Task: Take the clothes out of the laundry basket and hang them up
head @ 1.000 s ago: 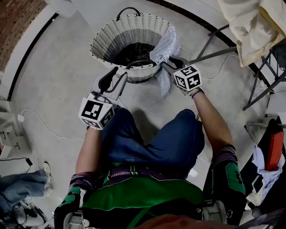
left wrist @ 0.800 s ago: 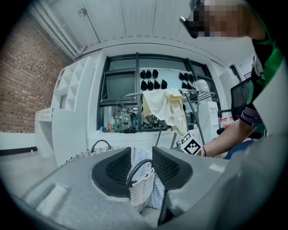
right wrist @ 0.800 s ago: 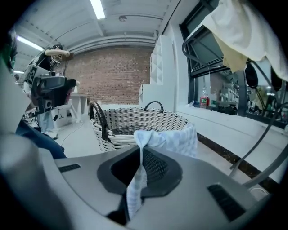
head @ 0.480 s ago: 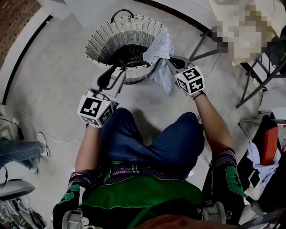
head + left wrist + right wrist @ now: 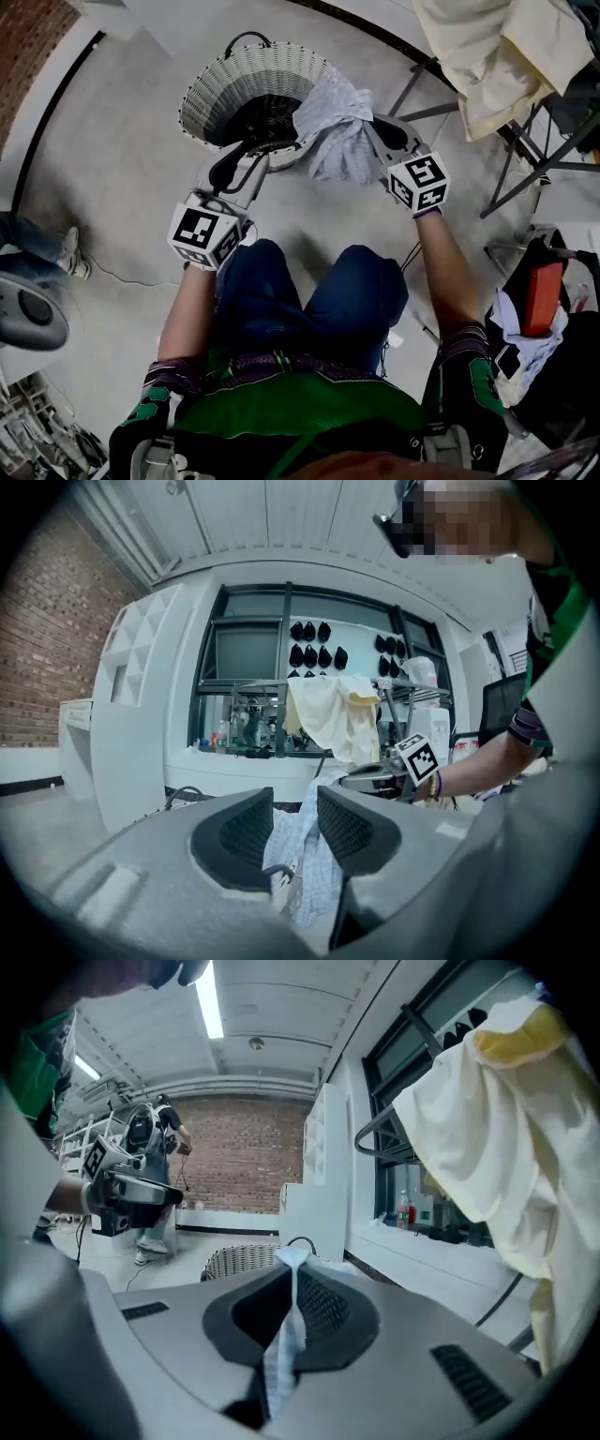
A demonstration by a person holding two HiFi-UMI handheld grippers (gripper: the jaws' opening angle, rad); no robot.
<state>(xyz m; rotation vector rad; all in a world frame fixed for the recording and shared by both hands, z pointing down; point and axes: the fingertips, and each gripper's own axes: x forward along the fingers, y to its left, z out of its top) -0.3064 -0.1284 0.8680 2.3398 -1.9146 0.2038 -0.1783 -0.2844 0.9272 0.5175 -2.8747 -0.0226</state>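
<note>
A woven laundry basket (image 5: 202, 84) stands on the floor ahead of my knees, its dark inside partly hidden. My right gripper (image 5: 375, 127) is shut on a pale blue patterned garment (image 5: 339, 136), which hangs bunched over the basket's right rim. Its jaws have just been closing, and a thin fold of the garment (image 5: 284, 1344) is pinched between them. My left gripper (image 5: 248, 155) stands open at the basket's near rim, holding nothing. In the left gripper view the garment (image 5: 300, 855) shows beyond the gap between the jaws, with the right gripper (image 5: 375, 778) behind it.
A metal drying rack (image 5: 427, 112) with a cream cloth (image 5: 487, 56) stands at the upper right. A fan (image 5: 28, 314) and a person's foot (image 5: 56, 253) are at the left. Clothes and a red object (image 5: 536, 300) lie at the right.
The right gripper has risen and moved right with the garment, lifting it off the basket's rim into a hanging bunch. The left gripper has risen a little and stays open.
</note>
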